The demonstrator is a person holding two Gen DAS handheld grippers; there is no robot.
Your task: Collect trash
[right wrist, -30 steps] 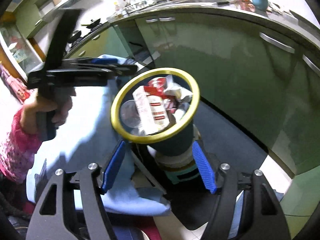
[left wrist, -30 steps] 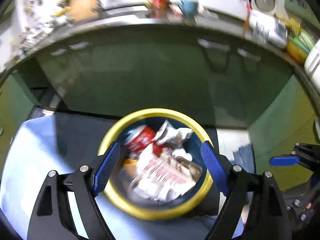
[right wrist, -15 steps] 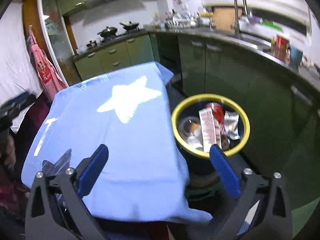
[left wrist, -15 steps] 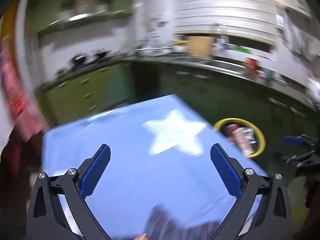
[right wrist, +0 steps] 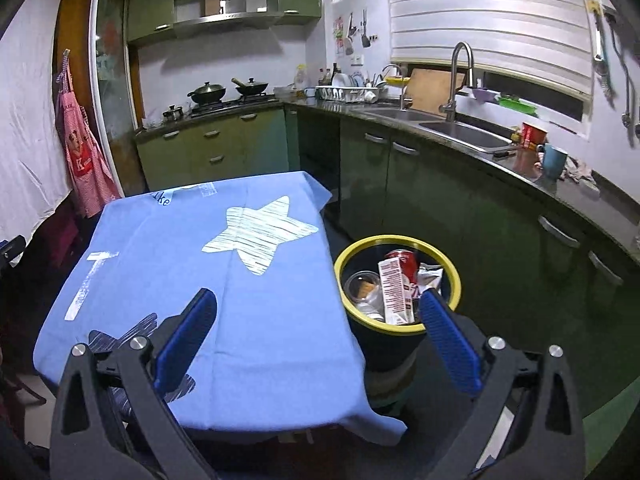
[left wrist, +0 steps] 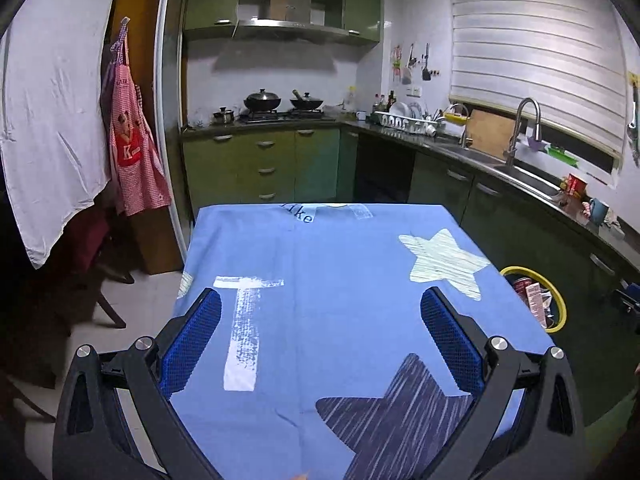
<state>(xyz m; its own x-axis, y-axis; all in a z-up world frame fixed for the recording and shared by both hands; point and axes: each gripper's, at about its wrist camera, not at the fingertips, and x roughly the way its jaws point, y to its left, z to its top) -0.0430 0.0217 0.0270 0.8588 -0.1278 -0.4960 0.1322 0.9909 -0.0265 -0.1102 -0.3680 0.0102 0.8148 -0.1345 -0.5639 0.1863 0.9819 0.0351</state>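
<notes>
Now the trash bin [right wrist: 400, 332] with the yellow rim is sitting on the floor, just beside the table with the blue cloth [right wrist: 248, 320]. It is holding a red can [right wrist: 402, 260], a carton [right wrist: 394, 292] and a clear cup [right wrist: 362, 286]. The right gripper [right wrist: 318, 334] and the left gripper [left wrist: 318, 338] are both hanging wide open over the cloth, holding nothing, and their jaws have just been opening.
</notes>
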